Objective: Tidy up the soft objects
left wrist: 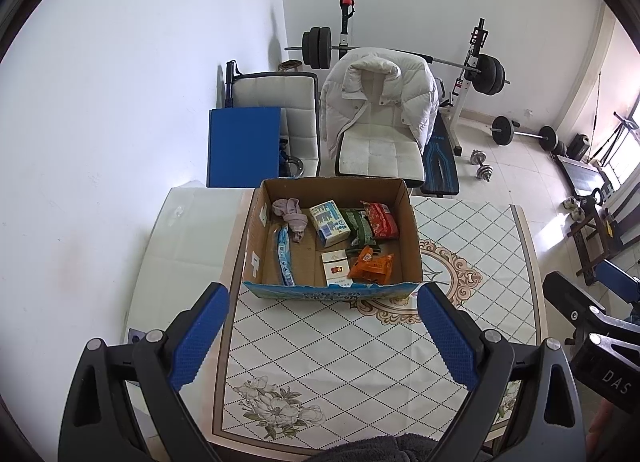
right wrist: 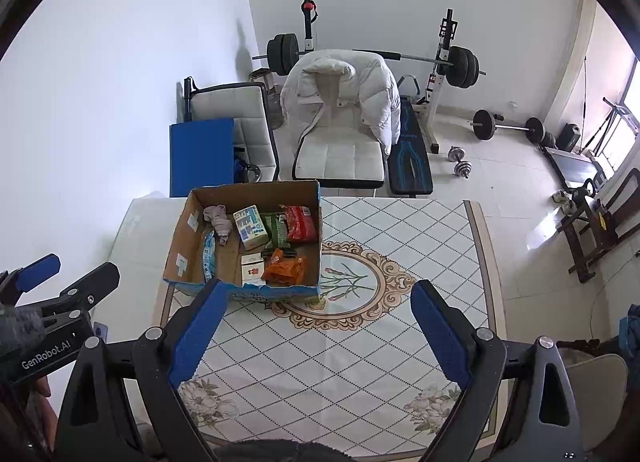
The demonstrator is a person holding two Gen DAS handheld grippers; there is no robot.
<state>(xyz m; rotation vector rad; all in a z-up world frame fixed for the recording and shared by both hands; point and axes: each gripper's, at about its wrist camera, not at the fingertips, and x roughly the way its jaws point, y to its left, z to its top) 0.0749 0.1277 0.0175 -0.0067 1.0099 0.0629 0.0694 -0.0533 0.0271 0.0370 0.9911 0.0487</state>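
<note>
An open cardboard box (left wrist: pixel 412 222) (right wrist: pixel 182 238) stands on the patterned table (left wrist: pixel 360 342) (right wrist: pixel 400 334). Inside lie a crumpled pale pink cloth (left wrist: pixel 290 216) (right wrist: pixel 219 220), a blue-white carton (left wrist: pixel 329 222) (right wrist: pixel 251 227), a green packet (left wrist: pixel 360 227) (right wrist: pixel 276 228), a red packet (left wrist: pixel 380 219) (right wrist: pixel 299 223), an orange packet (left wrist: pixel 370 264) (right wrist: pixel 285 268), a small white-red box (left wrist: pixel 335 268) (right wrist: pixel 252 268) and a blue tube (left wrist: pixel 284 256) (right wrist: pixel 208 254). My left gripper (left wrist: pixel 323 296) is open and empty just before the box. My right gripper (right wrist: pixel 318 294) is open and empty, right of the box front.
Behind the table stand a white chair with a white puffer jacket (left wrist: pixel 378 102) (right wrist: pixel 340 102), a second chair (left wrist: pixel 276 110), a blue board (left wrist: pixel 243 148) (right wrist: pixel 201 156) and a weight bench with barbell (left wrist: pixel 480 70) (right wrist: pixel 460 64). Dumbbells (left wrist: pixel 482 162) lie on the floor.
</note>
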